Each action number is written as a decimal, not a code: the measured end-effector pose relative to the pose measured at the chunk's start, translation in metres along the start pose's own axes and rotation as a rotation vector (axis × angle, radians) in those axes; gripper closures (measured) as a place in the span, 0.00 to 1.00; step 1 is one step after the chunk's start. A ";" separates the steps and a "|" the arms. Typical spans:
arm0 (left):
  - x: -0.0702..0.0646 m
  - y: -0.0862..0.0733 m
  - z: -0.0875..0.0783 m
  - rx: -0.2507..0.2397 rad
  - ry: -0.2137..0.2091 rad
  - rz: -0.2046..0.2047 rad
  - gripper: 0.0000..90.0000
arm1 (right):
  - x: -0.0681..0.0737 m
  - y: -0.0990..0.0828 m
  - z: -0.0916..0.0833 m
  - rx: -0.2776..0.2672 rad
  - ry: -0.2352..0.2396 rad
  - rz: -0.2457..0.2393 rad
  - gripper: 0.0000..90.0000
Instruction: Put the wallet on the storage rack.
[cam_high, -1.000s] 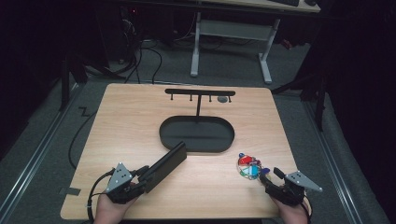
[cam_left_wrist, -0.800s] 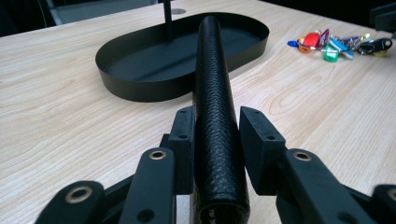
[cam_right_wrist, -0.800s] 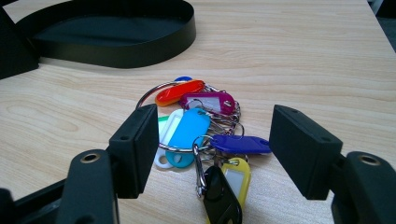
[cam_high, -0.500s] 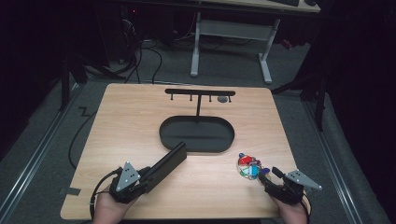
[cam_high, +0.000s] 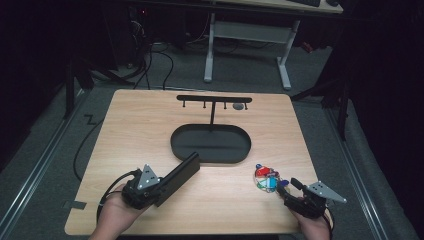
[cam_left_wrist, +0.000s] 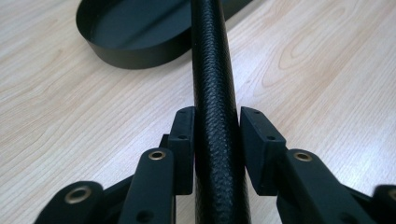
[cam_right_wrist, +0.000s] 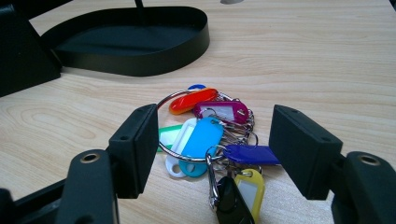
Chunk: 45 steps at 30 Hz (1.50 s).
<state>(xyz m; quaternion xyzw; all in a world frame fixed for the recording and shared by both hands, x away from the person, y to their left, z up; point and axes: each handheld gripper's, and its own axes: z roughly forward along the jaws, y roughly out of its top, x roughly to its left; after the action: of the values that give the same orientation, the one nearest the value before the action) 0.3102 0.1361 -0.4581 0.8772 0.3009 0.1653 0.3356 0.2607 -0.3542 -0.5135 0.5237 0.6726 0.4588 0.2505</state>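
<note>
Little has shifted: our left gripper (cam_high: 165, 184) stays clamped on the black case (cam_left_wrist: 212, 93) just before the oval tray (cam_high: 210, 145); right gripper (cam_right_wrist: 212, 156) spread wide at the key bunch (cam_right_wrist: 210, 126), right of it

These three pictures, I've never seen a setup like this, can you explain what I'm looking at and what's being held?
A person sits at a wooden table holding a hand-operated gripper in each hand. The high view comes from a fixed camera above. The other two come from cameras riding on each gripper, looking along its black jaws.

On the table stand a black oval tray and, behind it, a T-shaped hook rack. Near the right gripper lies a ring of coloured key tags; its jaws are open with the tags just ahead, touching nothing. The left gripper is closed on a long, flat black case with a textured surface, seen edge-on in its own view.
</note>
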 end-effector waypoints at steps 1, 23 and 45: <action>0.000 0.002 0.000 0.017 -0.004 0.008 0.74 | 0.000 0.000 0.000 -0.001 0.001 0.001 0.37; 0.005 0.028 0.008 0.207 -0.079 0.080 0.79 | -0.001 0.000 0.000 0.008 -0.008 0.000 0.37; -0.007 0.055 -0.008 0.136 -0.018 0.343 0.83 | 0.001 0.000 -0.002 0.006 -0.013 -0.003 0.37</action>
<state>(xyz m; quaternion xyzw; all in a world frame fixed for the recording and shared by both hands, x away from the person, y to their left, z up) 0.3238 0.1034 -0.4150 0.9378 0.1543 0.1915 0.2451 0.2591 -0.3542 -0.5129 0.5264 0.6732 0.4530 0.2538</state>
